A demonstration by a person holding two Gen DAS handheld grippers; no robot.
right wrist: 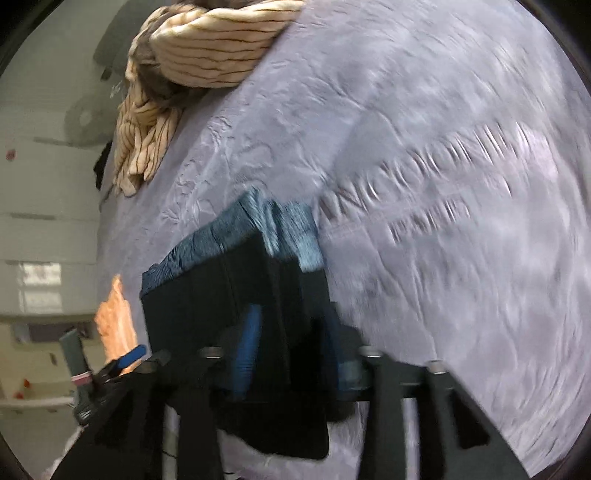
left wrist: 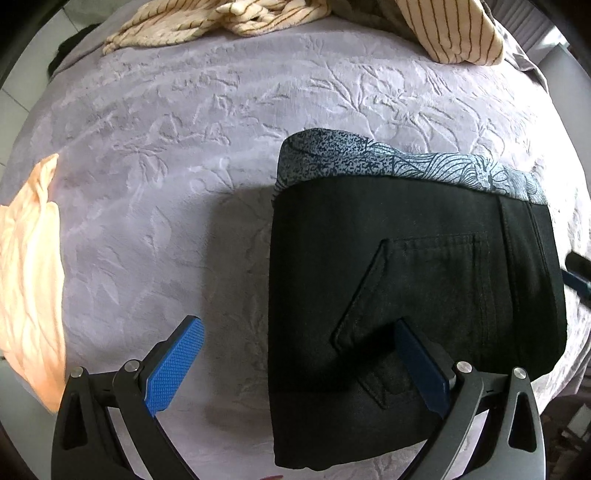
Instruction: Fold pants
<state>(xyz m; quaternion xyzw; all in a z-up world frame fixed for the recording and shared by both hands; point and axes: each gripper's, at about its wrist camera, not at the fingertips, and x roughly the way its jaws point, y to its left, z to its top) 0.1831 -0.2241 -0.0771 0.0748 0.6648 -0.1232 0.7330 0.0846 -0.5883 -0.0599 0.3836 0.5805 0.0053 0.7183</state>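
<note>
Left claw [left wrist: 295, 354], spread wide and released, over folded black pants [left wrist: 417, 295] on lilac embossed bedspread [left wrist: 184, 166]; right claw [right wrist: 291, 347] blurred, grip indeterminate. No legible writing. Striped cloth [left wrist: 221, 18] behind, peach cloth [left wrist: 29, 277] beside.

This is a home, most likely a bedroom. The work surface is a bed [left wrist: 221, 155] spread with a plush lilac blanket embossed with a leaf pattern, filling nearly everything ahead of the left tool [left wrist: 295, 354]. Household laundry lies about on it: a rumpled cream garment with thin brown stripes [left wrist: 221, 18] at the far edge, a peach cloth [left wrist: 29, 277] off to the left side, and folded black pants [left wrist: 417, 306] on a grey-blue patterned piece [left wrist: 388, 160] right under the tool. Beyond the bed's edge, left of the right tool [right wrist: 291, 350], stand pale walls and blurred furnishings [right wrist: 40, 229].
</note>
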